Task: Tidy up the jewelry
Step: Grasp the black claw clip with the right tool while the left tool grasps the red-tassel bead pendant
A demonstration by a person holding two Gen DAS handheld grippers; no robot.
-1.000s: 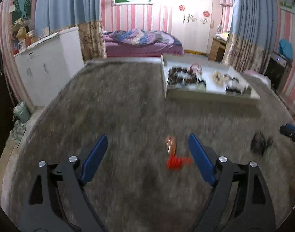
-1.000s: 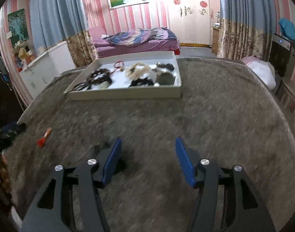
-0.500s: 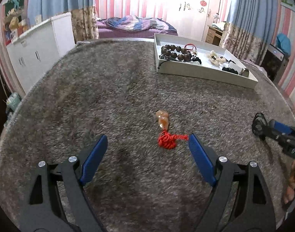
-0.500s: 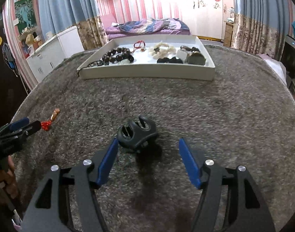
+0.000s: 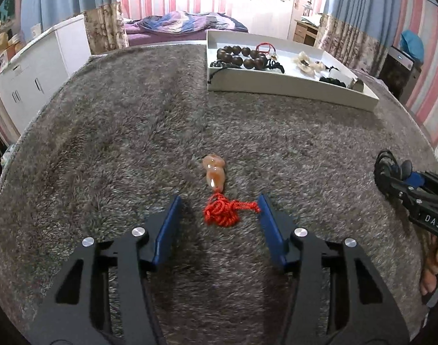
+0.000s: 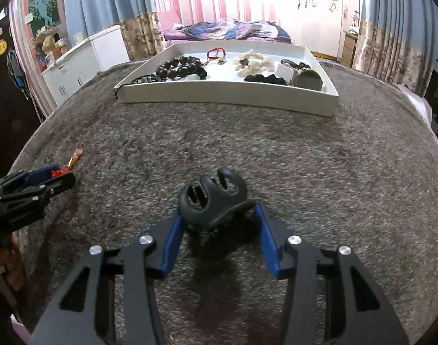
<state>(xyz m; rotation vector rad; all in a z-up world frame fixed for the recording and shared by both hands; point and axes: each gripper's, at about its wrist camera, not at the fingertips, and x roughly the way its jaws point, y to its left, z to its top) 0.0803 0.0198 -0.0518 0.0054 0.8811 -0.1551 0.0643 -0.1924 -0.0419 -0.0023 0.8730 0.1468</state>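
Observation:
An orange gourd pendant with a bunched red cord lies on the grey carpet. My left gripper is open, its blue fingers either side of the red cord. A black hair claw clip sits on the carpet between the blue fingers of my right gripper, which is open and close around it. The pendant also shows in the right wrist view, and the clip in the left wrist view. A white tray lies farther back.
The white tray holds dark wooden beads, a red cord bracelet, white shell pieces, a black band and a round metal case. White cabinets stand at the left, a bed behind, curtains at the right.
Both grippers moved forward and down to the carpet. The left fingers narrowed around the red cord. The right fingers now flank the black clip.

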